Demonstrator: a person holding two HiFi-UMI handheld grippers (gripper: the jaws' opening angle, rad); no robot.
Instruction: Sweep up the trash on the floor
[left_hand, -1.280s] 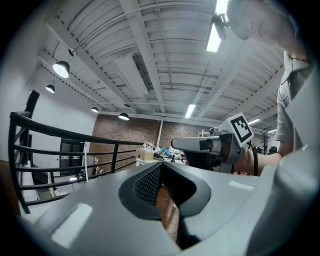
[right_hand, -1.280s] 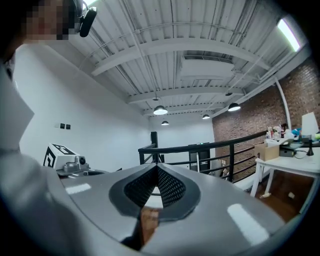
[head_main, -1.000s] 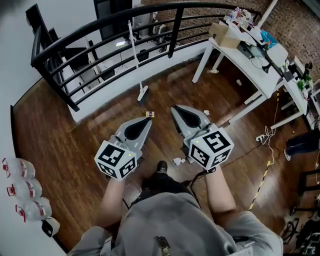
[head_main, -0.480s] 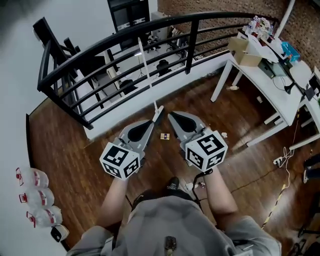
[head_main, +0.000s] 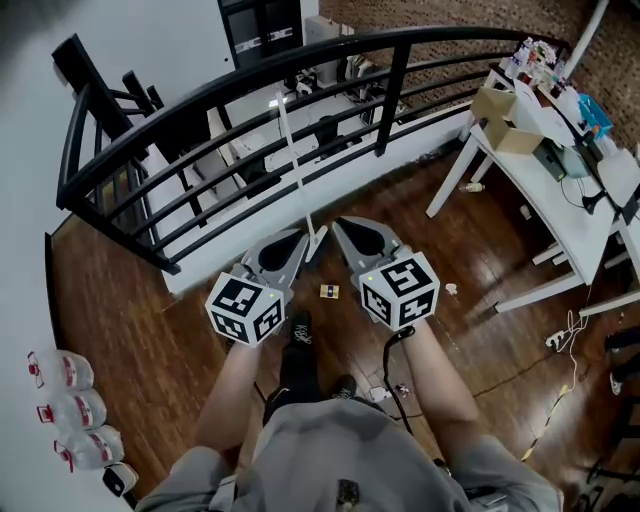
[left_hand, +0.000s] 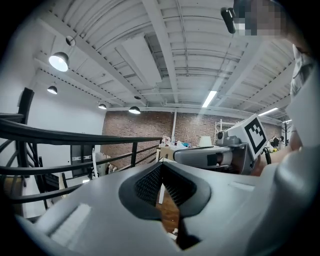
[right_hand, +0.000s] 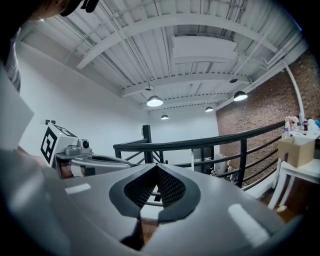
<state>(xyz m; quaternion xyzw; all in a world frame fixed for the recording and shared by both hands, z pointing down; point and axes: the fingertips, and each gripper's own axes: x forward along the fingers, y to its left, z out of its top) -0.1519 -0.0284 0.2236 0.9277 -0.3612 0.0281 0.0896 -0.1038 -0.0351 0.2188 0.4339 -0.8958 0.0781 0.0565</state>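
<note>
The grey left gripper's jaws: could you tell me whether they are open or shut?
Shut: on the grey left gripper the dark ribbed pads meet at the tips, nothing between.

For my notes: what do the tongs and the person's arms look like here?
The left tongs and right tongs are grey tapered shells with black ribbed pads. Each carries a white cube with black square markers: left cube, right cube. A black cable hangs from the right one. The person wears a grey short-sleeved shirt; forearms bare.
</note>
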